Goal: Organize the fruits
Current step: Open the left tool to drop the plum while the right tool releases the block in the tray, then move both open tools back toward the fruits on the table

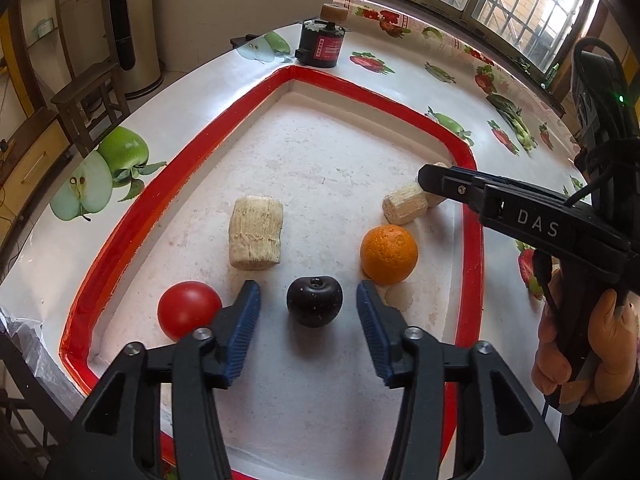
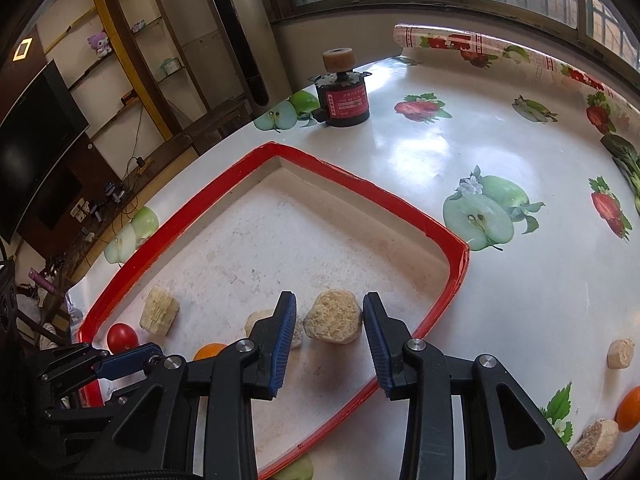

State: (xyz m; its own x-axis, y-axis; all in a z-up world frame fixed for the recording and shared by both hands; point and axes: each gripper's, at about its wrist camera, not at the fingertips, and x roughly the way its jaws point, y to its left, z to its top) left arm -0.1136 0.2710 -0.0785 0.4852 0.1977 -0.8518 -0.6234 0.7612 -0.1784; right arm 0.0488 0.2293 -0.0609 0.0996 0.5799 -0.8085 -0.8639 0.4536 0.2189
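Your left tongs (image 1: 308, 300) stand apart over the red-rimmed tray (image 1: 192, 168), with the dark plum (image 1: 315, 301) sitting on the tray floor between the blue pads (image 1: 244, 320); neither pad touches it. To the plum's left lies the red tomato (image 1: 188, 309), partly behind the left pad, and to its right, beyond the other pad, sits the orange (image 1: 389, 254). Farther back on the tray rests a pale fibrous block (image 1: 256, 232), and near the right rim two smaller pale chunks (image 1: 402, 209) lie side by side.

Your right tongs (image 2: 330, 324) are also apart, straddling a rough beige lump (image 2: 334, 321) on the tray floor. The pads sit just beside it on either side, and from this angle you cannot quite tell whether the right pad grazes it; it looks free. No earlier picture is there to compare with. In the left wrist view those same tongs reach in from the right above the tray's far right corner, with your gloved hand (image 1: 580, 352) on the handle.

Outside the tray, on the fruit-printed tabletop (image 2: 420, 152), a second orange (image 2: 630, 410) and two more pale lumps (image 2: 596, 442) lie at the lower right of the right wrist view. A small black motor with a red label (image 2: 346, 98) stands beyond the tray's far corner.
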